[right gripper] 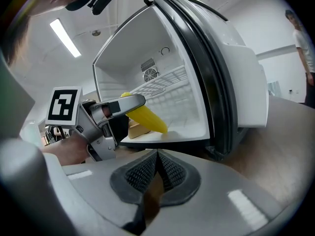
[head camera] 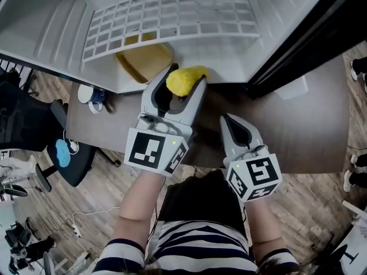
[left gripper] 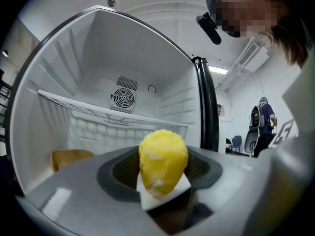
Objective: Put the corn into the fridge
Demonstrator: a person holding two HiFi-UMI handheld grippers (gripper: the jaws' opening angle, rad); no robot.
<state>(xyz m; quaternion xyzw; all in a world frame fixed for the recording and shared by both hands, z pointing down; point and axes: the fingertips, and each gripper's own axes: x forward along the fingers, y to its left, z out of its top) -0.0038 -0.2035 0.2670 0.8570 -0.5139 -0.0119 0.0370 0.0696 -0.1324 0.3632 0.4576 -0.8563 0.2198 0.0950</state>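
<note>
The corn [head camera: 188, 75] sits clamped between the jaws of the left gripper [head camera: 184, 83], stub end down and tip toward the fridge [head camera: 57, 27], just over the front edge of the fridge floor. The right gripper view shows it angled inward, above that edge. A tan tray [head camera: 143, 59] lies near the floor's front edge, left of the corn, partly under the wire shelf [head camera: 172, 16]; bare white floor lies right of it. The door [right gripper: 216, 82] stands wide at the right. The right gripper [head camera: 227, 120] hovers over the tabletop [head camera: 309, 125], jaws pressed together on nothing. Both cubes carry black-and-white square markers. Only the left gripper view shows the fan grille [left gripper: 123, 98] on the back wall.
</note>
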